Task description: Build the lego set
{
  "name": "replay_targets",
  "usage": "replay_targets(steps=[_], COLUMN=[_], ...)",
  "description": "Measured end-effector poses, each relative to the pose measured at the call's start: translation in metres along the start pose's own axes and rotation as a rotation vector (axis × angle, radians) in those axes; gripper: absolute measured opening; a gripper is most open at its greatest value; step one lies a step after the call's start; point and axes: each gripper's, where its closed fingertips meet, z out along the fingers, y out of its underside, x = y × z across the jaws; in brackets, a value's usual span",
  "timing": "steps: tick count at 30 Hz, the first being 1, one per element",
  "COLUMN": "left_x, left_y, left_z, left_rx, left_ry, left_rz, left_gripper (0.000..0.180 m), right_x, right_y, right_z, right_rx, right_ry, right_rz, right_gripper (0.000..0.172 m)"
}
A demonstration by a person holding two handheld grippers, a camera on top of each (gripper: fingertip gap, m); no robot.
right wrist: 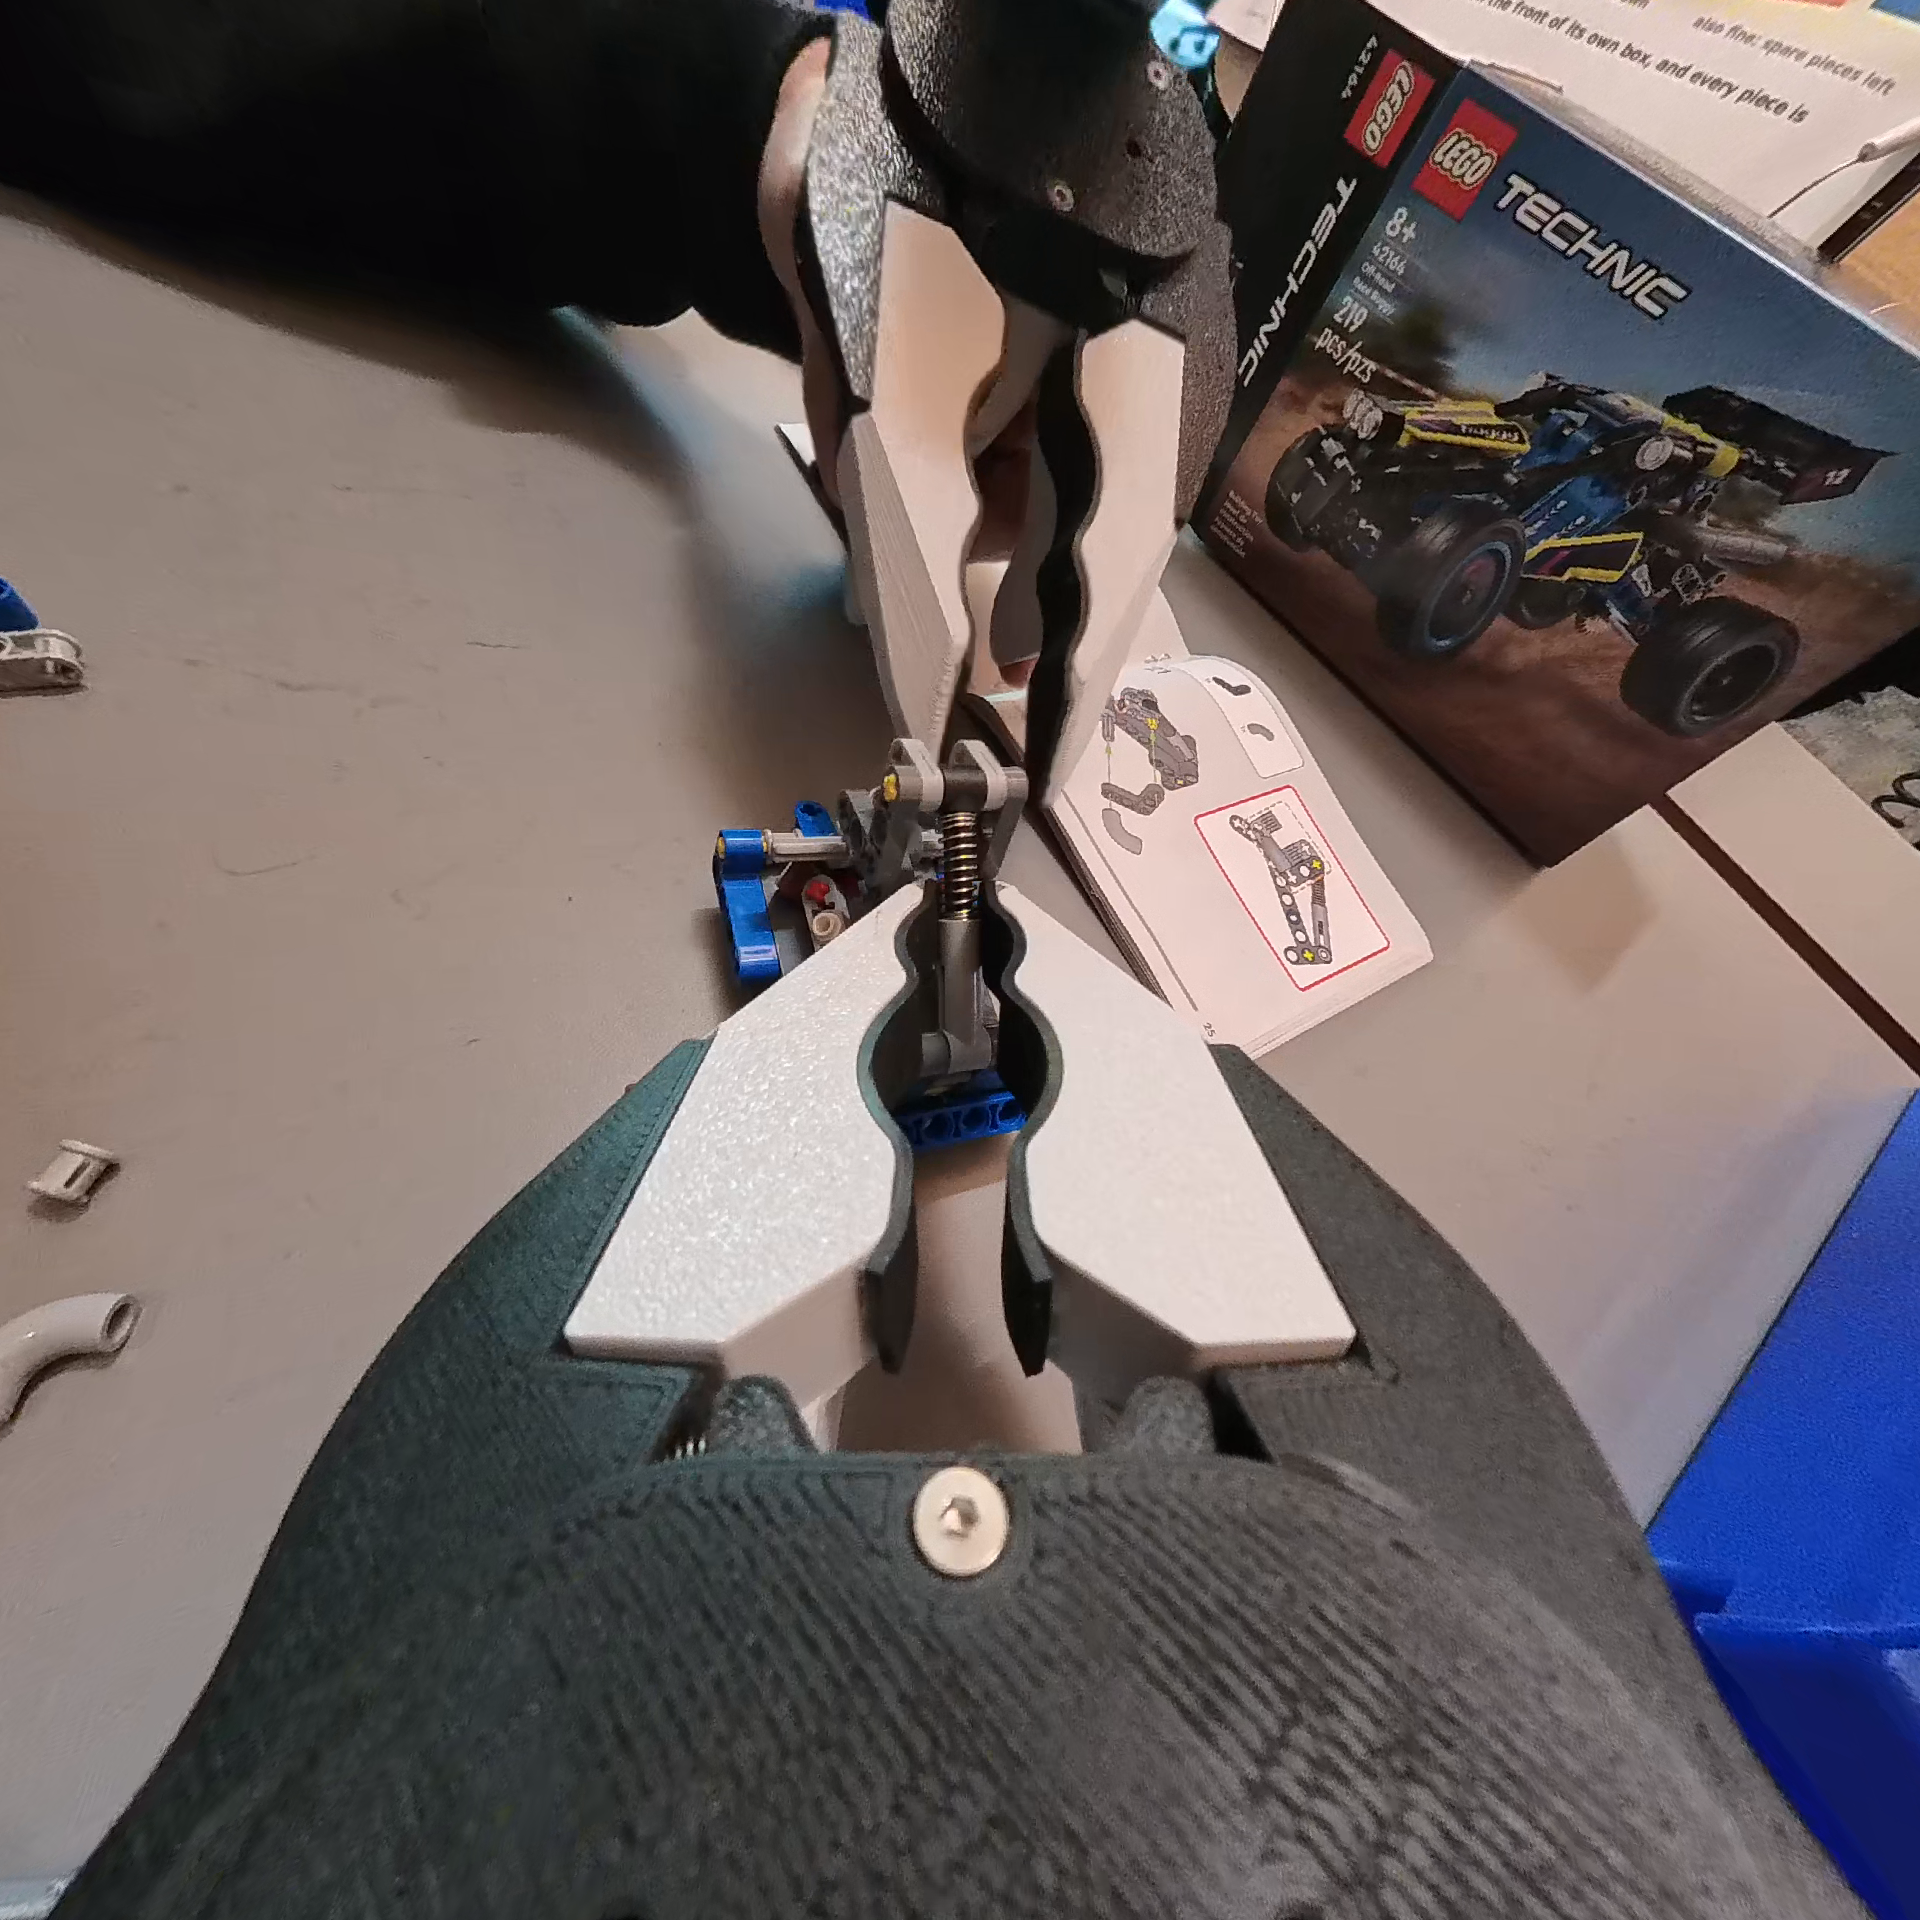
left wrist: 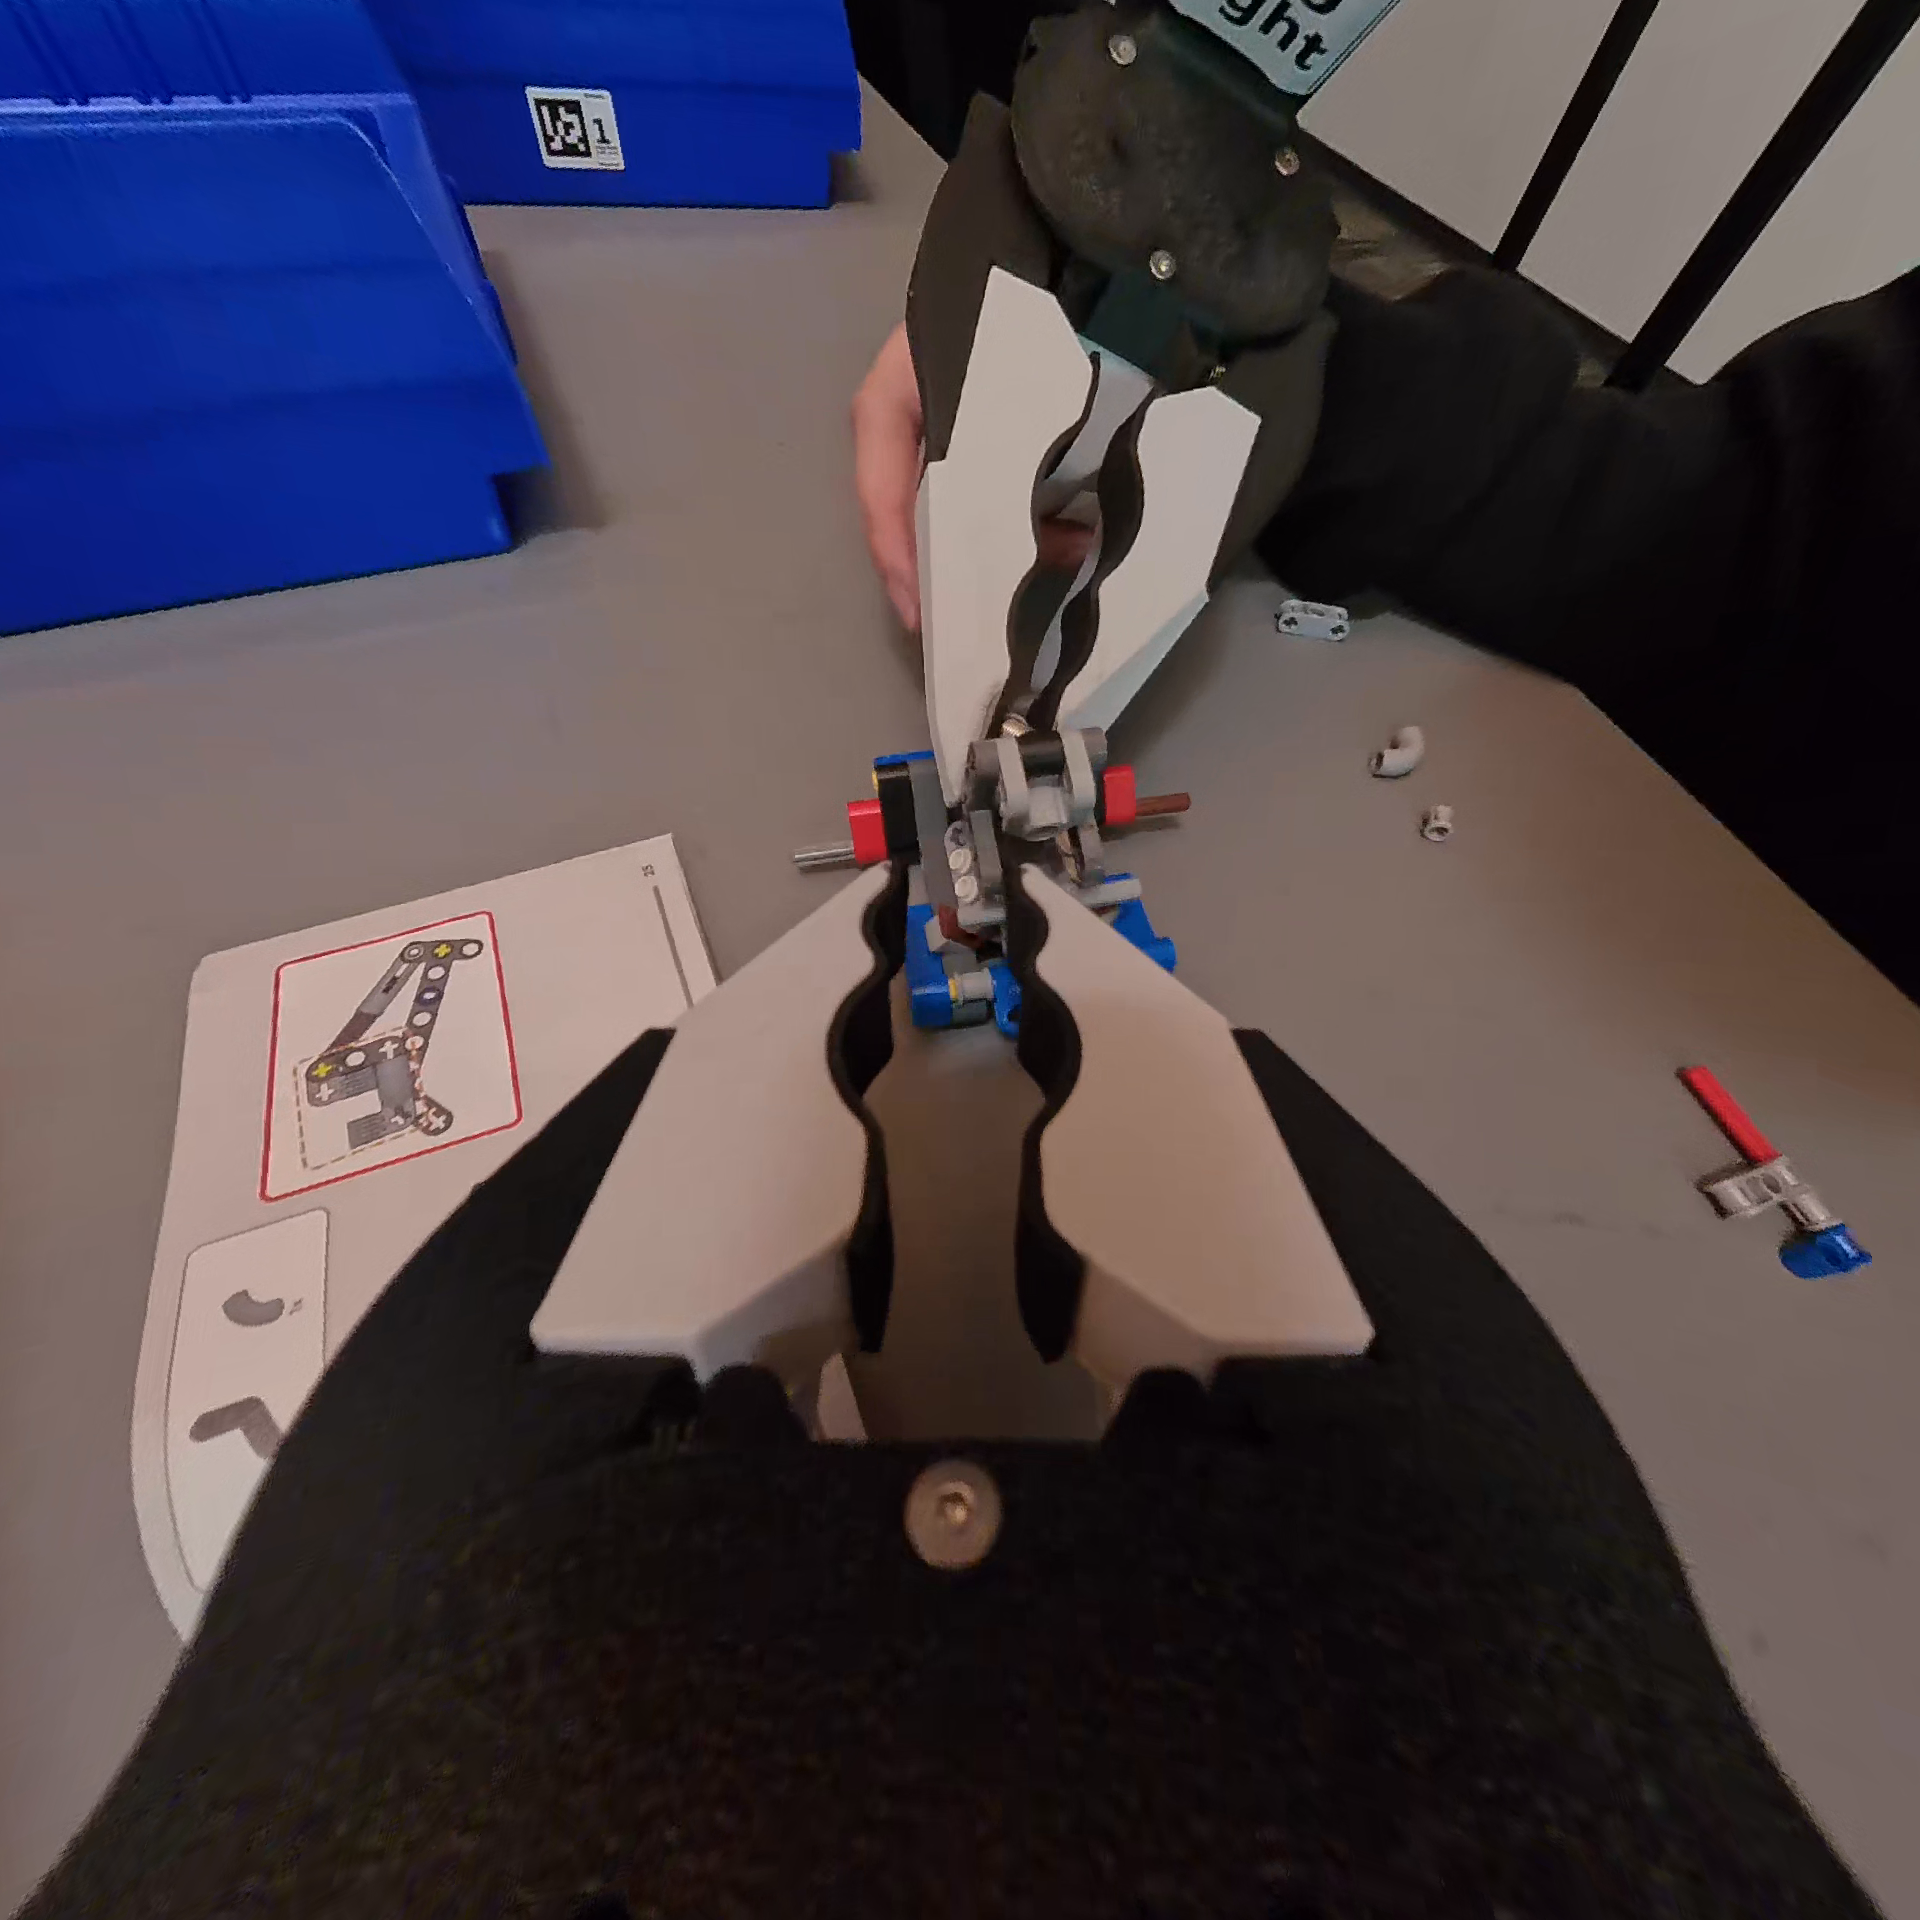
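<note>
Left claw [left wrist: 956, 883] straddling brick assembly [left wrist: 987, 883], booklet [left wrist: 416, 1039] beside

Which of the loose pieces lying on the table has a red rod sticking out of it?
The loose piece at the far right of the left wrist view: red rod, grey connector, blue end. The other loose bits are small, plain grey.

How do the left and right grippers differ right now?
Left gripper has a black body; right gripper has a dark green one. The left's jaws stand apart at the near end of the small brick model; the right's are closed on the model's grey spring strut. Both have white fingers with wavy dark pads and meet at the same model.
</note>
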Motion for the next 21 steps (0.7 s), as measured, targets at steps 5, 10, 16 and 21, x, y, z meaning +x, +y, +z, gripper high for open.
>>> replay_targets(steps=[5, 10, 16, 21], left_x=[0.004, 0.005, -0.003, -0.004], left_y=[0.000, 0.003, -0.004, -0.006], left_z=[0.002, 0.007, 0.008, 0.010], left_rx=[0.004, -0.020, 0.019, 0.034], left_ry=[0.005, -0.015, -0.089, -0.107], left_rz=[0.040, 0.064, 0.045, 0.019], left_gripper=[0.000, 0.001, 0.000, 0.000], right_x=[0.002, 0.002, 0.009, 0.020], right_y=[0.001, 0.001, 0.000, 0.000], right_z=[0.000, -0.001, -0.005, -0.022], right_rx=[-0.005, -0.003, 0.021, 0.024], right_ry=[0.010, 0.011, 0.048, 0.173], right_rz=[0.002, 0.002, 0.011, 0.117], right_gripper=[0.004, 0.004, 0.007, 0.044])
